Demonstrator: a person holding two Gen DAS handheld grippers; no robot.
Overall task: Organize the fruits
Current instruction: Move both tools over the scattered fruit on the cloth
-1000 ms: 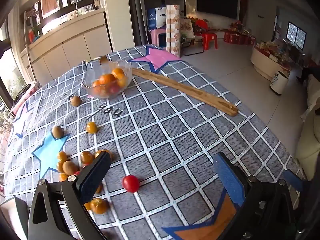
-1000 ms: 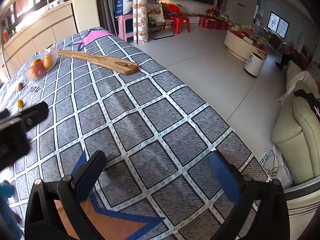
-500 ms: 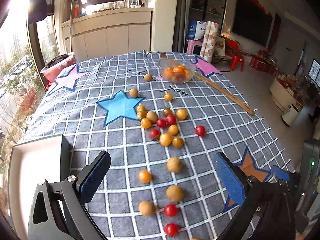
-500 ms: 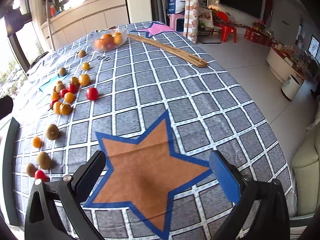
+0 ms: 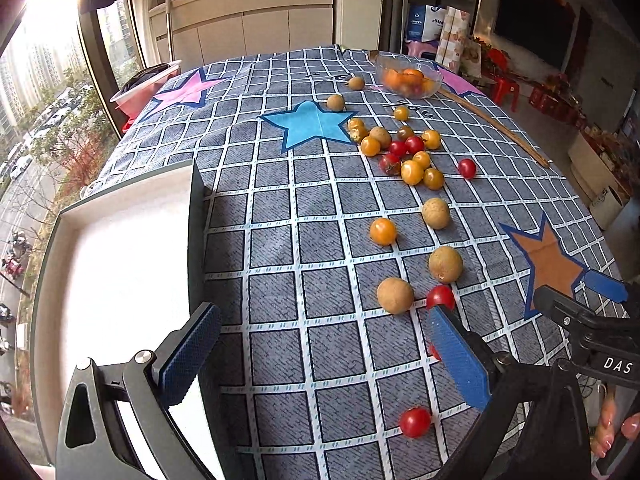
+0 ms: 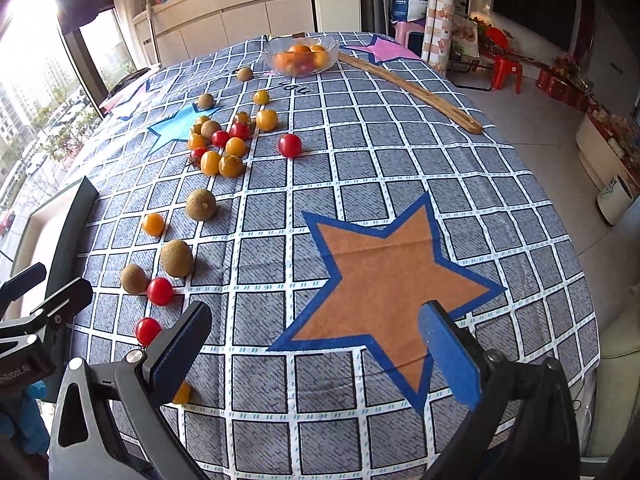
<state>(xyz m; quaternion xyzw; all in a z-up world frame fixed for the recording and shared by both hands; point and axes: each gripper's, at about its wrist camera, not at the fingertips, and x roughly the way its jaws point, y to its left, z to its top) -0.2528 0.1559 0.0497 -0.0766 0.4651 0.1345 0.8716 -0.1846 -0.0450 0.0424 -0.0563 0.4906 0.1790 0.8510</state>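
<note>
Many small fruits lie loose on the checked tablecloth: red cherry tomatoes (image 5: 415, 422), orange ones (image 5: 383, 231) and brown round fruits (image 5: 395, 295), with a cluster (image 5: 404, 152) further back. They also show in the right wrist view (image 6: 218, 148). A glass bowl (image 5: 408, 76) holding fruit stands at the far end. A white tray (image 5: 120, 264) with a dark rim lies at the left. My left gripper (image 5: 324, 356) is open and empty over the near cloth beside the tray. My right gripper (image 6: 316, 352) is open and empty above the orange star (image 6: 384, 280).
A long wooden board (image 6: 412, 92) lies along the table's far right side. The table edge drops to the floor on the right (image 6: 560, 160). Cabinets and a window stand behind the table. The left gripper's body shows at the left in the right wrist view (image 6: 36, 336).
Both grippers have pulled back and swung left, so the tray and the near fruits have come into view. Both stay open and empty.
</note>
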